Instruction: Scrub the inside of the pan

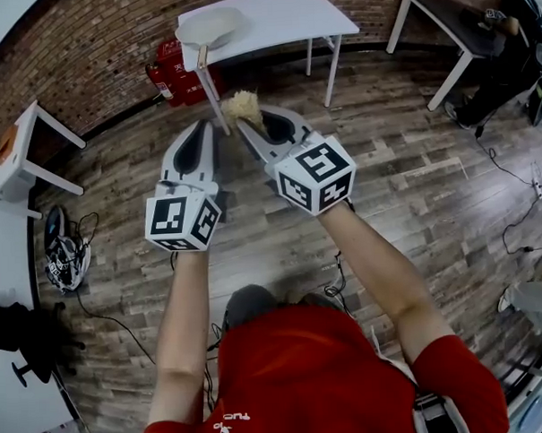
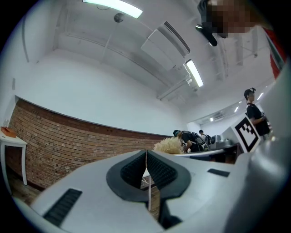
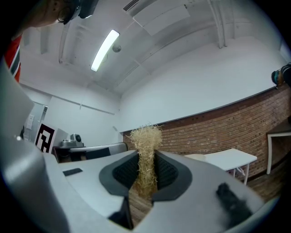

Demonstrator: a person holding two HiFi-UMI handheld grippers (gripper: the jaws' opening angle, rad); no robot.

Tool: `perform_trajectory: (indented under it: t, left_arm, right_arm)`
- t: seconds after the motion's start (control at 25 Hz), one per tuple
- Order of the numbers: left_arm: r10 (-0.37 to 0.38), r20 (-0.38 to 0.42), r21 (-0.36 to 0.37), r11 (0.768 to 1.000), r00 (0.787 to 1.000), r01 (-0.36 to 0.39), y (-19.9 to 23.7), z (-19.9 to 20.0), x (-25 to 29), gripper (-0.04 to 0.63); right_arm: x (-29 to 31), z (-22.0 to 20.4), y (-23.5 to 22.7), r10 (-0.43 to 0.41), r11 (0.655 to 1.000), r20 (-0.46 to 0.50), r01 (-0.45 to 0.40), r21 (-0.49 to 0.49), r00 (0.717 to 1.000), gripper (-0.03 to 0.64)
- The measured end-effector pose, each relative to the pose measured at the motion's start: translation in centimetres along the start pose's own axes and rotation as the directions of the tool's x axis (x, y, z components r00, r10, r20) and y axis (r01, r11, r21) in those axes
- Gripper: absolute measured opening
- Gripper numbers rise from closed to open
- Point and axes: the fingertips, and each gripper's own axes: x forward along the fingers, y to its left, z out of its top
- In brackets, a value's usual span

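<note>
A pale pan (image 1: pixel 209 27) with a wooden handle (image 1: pixel 203 54) lies on the near corner of a white table (image 1: pixel 280 18) across the room, far from both grippers. Both grippers are held up at chest height, pointing toward that table. My right gripper (image 1: pixel 249 115) is shut on a straw-coloured fibre scrubber (image 1: pixel 243 105), whose tuft (image 3: pixel 146 141) sticks out above the jaws. My left gripper (image 1: pixel 204 126) sits just left of it, shut with nothing between its pads (image 2: pixel 159 170). The scrubber (image 2: pixel 169 145) peeks past its right jaw.
Wooden plank floor lies between me and the table. Red fire extinguishers (image 1: pixel 171 72) stand against the brick wall. A small white table (image 1: pixel 21 150) is at left, a dark table (image 1: pixel 451 24) with a seated person (image 1: pixel 510 48) at back right. Cables and a helmet (image 1: pixel 65 256) lie on the floor.
</note>
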Motion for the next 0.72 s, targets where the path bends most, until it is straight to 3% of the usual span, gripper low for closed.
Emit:
perform_trajectory:
  t: [0.28,0.72]
  left_arm:
    - [0.014,-0.001,0.017,1.0,1.0,-0.014,0.7,-0.4,2.1,0.018]
    - [0.016,0.016,0.014,1.0,1.0,-0.016,7.4,-2.5,7.7,0.018]
  right_arm:
    - [1.2,-0.3,-2.0,0.007,1.0,-0.012,-0.006,0.005,1.0,0.087]
    - [8.9,-1.5,-6.1,-0.018,0.999,-0.036,0.017,-0.028,0.999,0.087]
